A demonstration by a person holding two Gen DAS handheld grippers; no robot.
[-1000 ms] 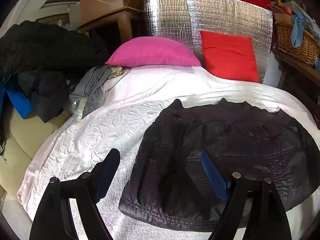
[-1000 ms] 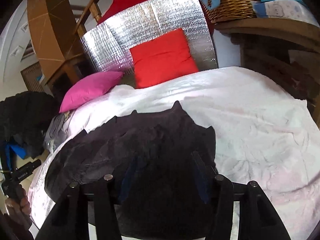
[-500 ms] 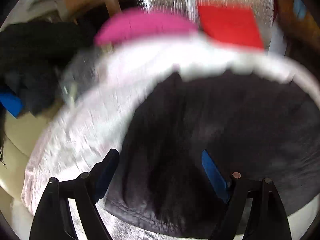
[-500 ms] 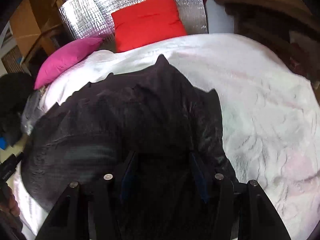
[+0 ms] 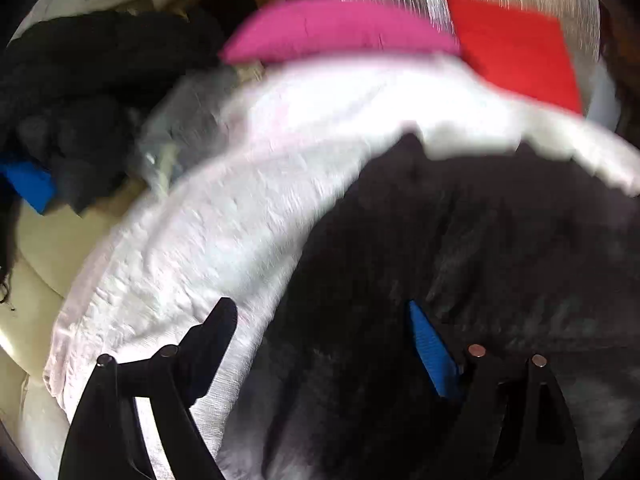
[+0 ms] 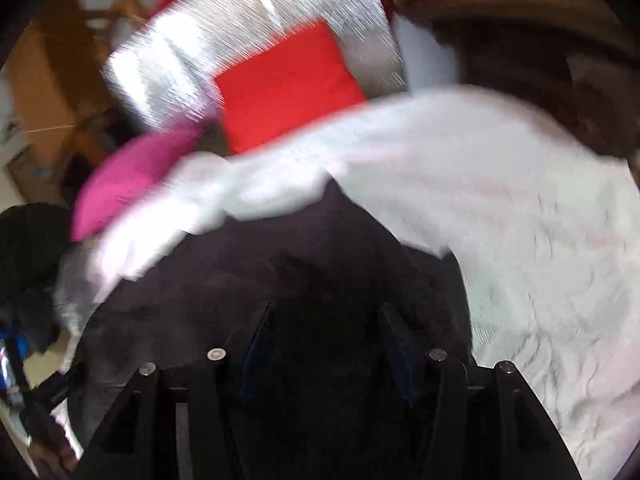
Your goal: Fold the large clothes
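1. Left wrist view: my left gripper (image 5: 320,332) stands with its jaws wide apart and nothing pinched between them. One finger hangs over the white bedspread (image 5: 224,216) and the other, with its blue pad, over the dark garment (image 5: 460,240).

2. From this camera, the garment lies spread flat on the bedspread toward the near right side of the bed. Its left edge runs between my two fingers, and its far edge shows two small points against the white.

3. Right wrist view: my right gripper (image 6: 326,320) has its jaws partly apart, both fingers over the dark garment (image 6: 320,260). The cloth under them is black and in shadow, so I cannot tell whether the pads press on it.

4. On this side, the garment's right edge falls just beside my right finger, with bare white bedspread (image 6: 520,220) stretching to the bed's right edge.

5. At the head of the bed a pink pillow (image 5: 340,28) sits to the left and a red cushion (image 5: 516,52) to the right, both in front of a shiny silver panel (image 6: 240,28).

6. Off the bed's left edge, a heap of black clothing (image 5: 88,80) piles up, with a grey bundle (image 5: 184,120) lying beside it near the pink pillow.

7. Both pictures are smeared by motion, so fine detail on the cloth is lost.
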